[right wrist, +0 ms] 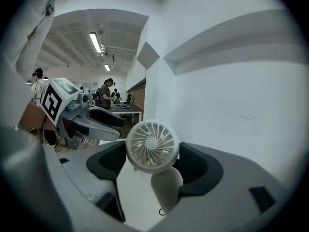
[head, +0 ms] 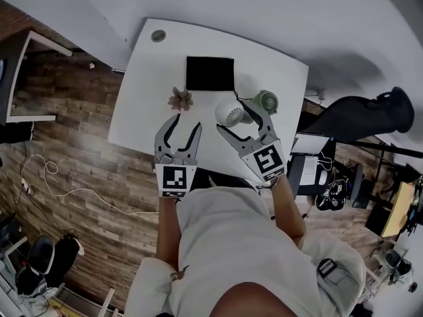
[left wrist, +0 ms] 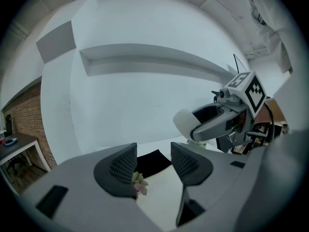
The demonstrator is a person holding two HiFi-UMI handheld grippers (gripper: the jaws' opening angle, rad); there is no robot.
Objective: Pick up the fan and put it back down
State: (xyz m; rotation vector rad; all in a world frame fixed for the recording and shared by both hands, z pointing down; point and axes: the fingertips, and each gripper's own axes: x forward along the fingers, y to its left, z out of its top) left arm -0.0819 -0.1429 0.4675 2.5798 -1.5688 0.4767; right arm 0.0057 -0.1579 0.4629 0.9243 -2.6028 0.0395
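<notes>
The right gripper [right wrist: 153, 159] is clamped on the fan [right wrist: 152, 145] — its jaws press the sides of the round white head, and the handle hangs down between them. The fan sits just off the near right corner of the black mat [head: 210, 73], low over the table [head: 145, 91]. I cannot tell whether its base touches the surface. So the pick-up looks done and the put-down remains: seat the base, then let go. The left gripper [left wrist: 153, 162] is spread and empty off the mat's near left corner, close to a small plant [head: 180, 99] — it seems to play no part in the grip.
</notes>
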